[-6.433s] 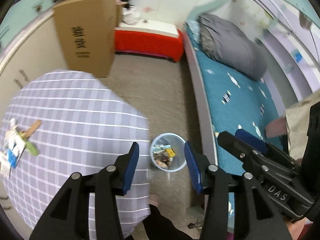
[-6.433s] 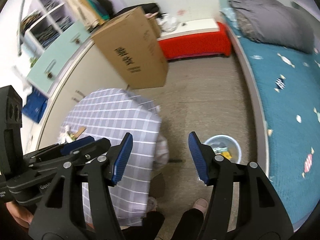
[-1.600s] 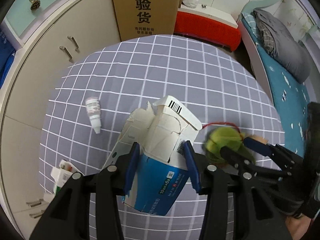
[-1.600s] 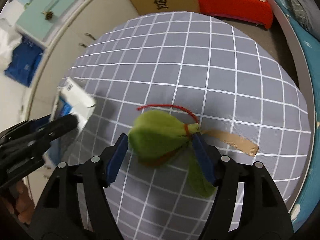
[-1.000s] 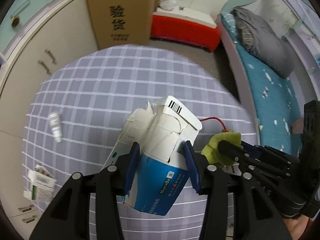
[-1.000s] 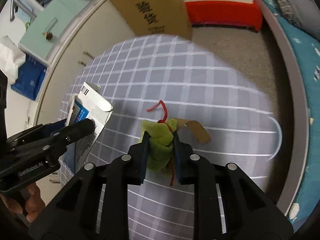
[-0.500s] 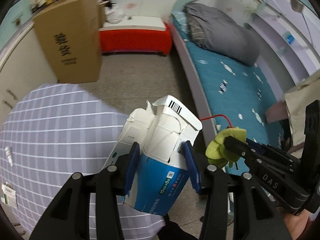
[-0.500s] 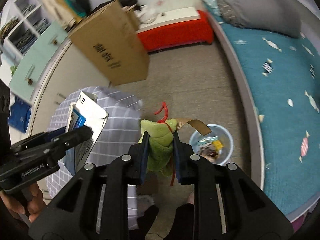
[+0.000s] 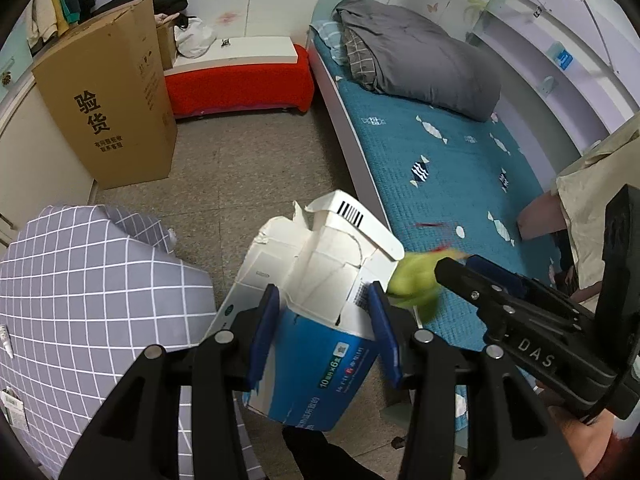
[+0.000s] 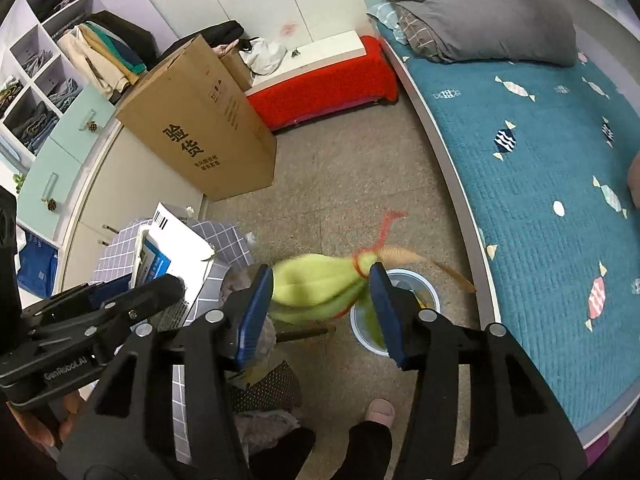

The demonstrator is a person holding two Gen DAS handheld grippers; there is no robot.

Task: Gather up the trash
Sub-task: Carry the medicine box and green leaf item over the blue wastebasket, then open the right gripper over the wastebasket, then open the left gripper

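My left gripper [image 9: 323, 292] is shut on a torn blue and white carton [image 9: 320, 356], held up over the floor. The carton [image 10: 160, 256] also shows at the left of the right wrist view. My right gripper [image 10: 320, 274] hangs above a pale blue waste bin [image 10: 426, 286] with trash in it. Its jaws are opening. A green leaf bundle [image 10: 316, 284] tied with red string lies blurred between the spread pads, loose from them. From the left wrist view the bundle [image 9: 416, 284] is a blur at the right gripper's [image 9: 452, 268] tip.
A table with a grey checked cloth [image 9: 80, 300] is at the left, with a small bottle [image 9: 6, 340] on it. A tall cardboard box [image 10: 200, 136], a red bench [image 10: 328, 84] and a teal bed [image 10: 540, 168] ring the floor. A person's slippered foot [image 10: 380, 408] is below.
Both grippers swung off the table to over the floor by the bed. The right jaws spread apart and the green bundle came loose above the bin. The carton stayed gripped.
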